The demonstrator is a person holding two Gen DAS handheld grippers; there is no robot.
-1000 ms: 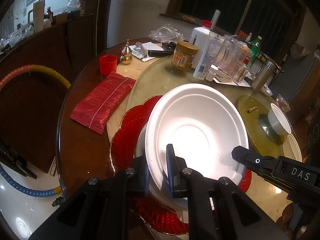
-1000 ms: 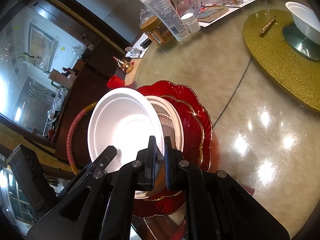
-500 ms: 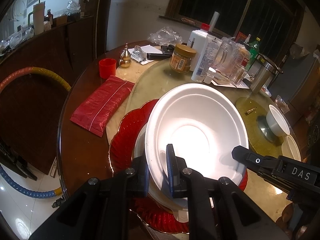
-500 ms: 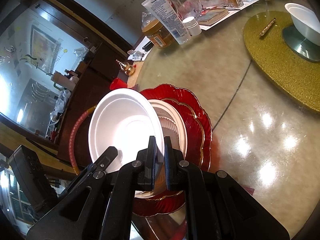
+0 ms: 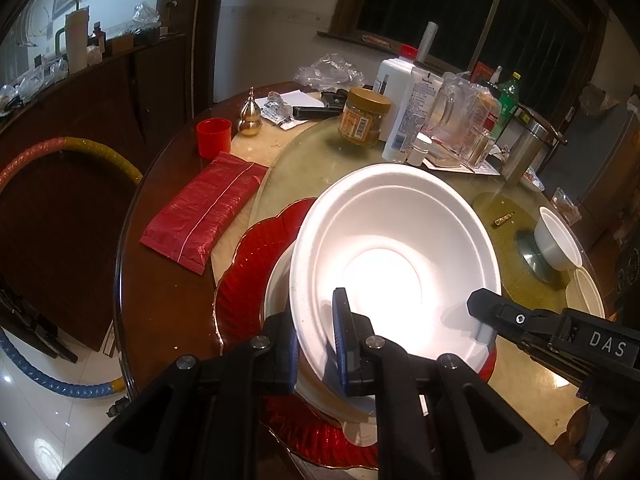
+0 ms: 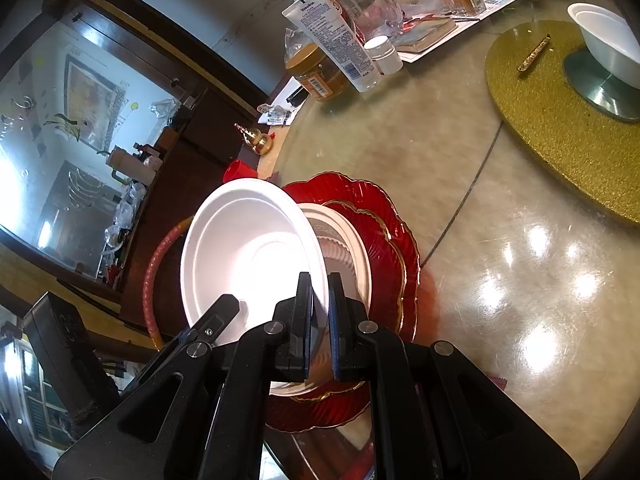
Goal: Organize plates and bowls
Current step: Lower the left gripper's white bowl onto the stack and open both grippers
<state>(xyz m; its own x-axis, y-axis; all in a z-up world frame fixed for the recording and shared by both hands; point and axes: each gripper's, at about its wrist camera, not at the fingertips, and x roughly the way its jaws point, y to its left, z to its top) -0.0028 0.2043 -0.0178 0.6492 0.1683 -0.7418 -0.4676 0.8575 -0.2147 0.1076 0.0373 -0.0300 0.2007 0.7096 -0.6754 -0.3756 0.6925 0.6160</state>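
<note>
A large white foam bowl [image 5: 394, 248] is held above a stack: a white plate [image 5: 278, 292] on red scalloped plates [image 5: 252, 264]. My left gripper [image 5: 316, 344] is shut on the bowl's near rim. My right gripper [image 6: 320, 312] is shut on the bowl's opposite rim [image 6: 316, 256]; it shows at the right of the left wrist view [image 5: 486, 320]. In the right wrist view the bowl [image 6: 244, 248] is tilted over the white plate [image 6: 352, 256] and red plates [image 6: 396, 236]. A small white bowl [image 5: 556, 240] sits on the turntable hub; another white dish [image 5: 586, 292] lies beside it.
A gold turntable mat [image 6: 560, 120] is at the right. A red packet [image 5: 208, 208], red cup [image 5: 214, 136], gold gourd [image 5: 250, 118], jar [image 5: 364, 116], lotion bottles [image 5: 408, 112] and glass jug [image 5: 456, 120] crowd the far table. A hula hoop [image 5: 60, 152] leans at the left.
The bowl, held by both grippers, has risen and tilted slightly over the stack; the view has drawn back a little. Both grips are unchanged.
</note>
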